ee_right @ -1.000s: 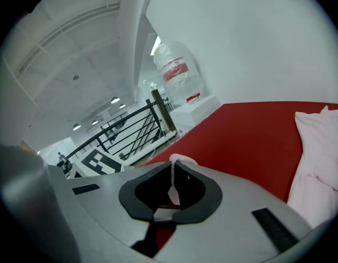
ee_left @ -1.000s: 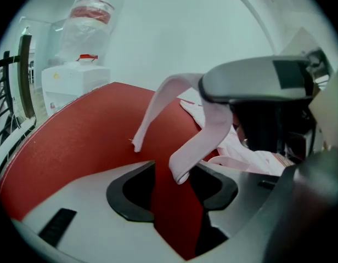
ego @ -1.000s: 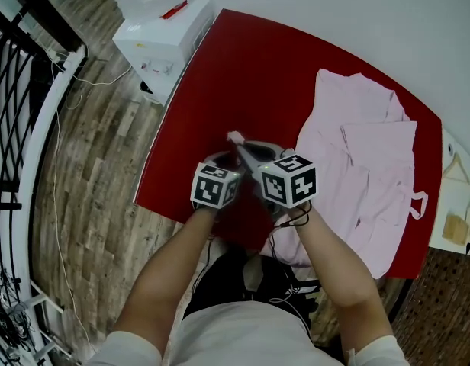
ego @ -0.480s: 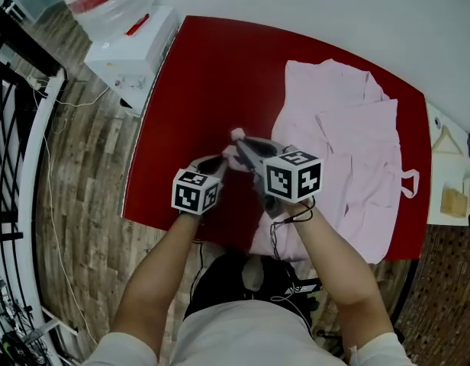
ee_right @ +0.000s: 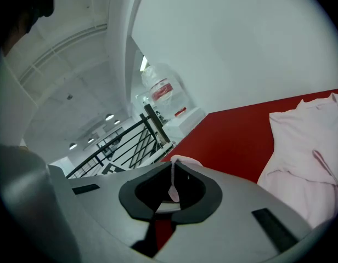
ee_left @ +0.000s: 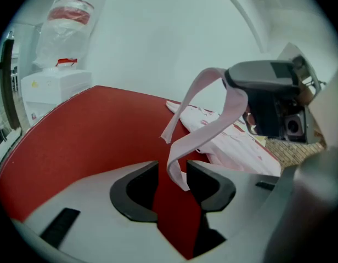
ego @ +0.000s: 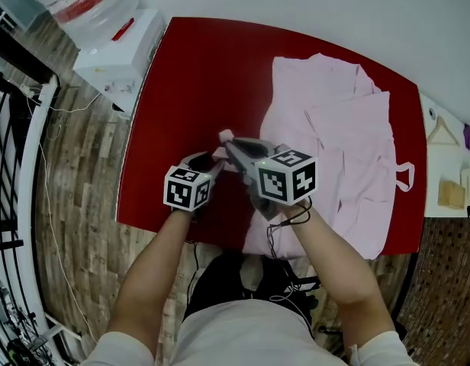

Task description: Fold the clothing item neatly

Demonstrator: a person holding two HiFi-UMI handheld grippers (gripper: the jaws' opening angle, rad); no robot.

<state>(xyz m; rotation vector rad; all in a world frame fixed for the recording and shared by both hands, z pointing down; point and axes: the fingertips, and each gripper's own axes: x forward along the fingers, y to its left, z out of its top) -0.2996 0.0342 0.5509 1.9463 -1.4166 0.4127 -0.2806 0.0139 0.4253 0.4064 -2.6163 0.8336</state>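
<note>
A pale pink garment (ego: 334, 143) lies spread on the right half of the red table (ego: 197, 75). A narrow pink strap (ee_left: 204, 133) runs from it up into my right gripper (ego: 229, 145), which is shut on the strap's end and holds it above the table. In the right gripper view the strap (ee_right: 173, 188) shows pinched between the closed jaws. My left gripper (ee_left: 173, 177) sits just left of and below the right one. Its jaws have just been opening and now stand apart, with the strap's hanging loop between them.
A white water dispenser with a bottle (ego: 113, 44) stands off the table's far left corner, and a black railing (ego: 6, 128) runs beyond it. A small side table with a wooden hanger (ego: 445, 132) is at the right. The table's front edge is close to the person.
Both grippers have shifted a little to the left over the table, the right one carrying the strap end. The left gripper stays close under the strap.
</note>
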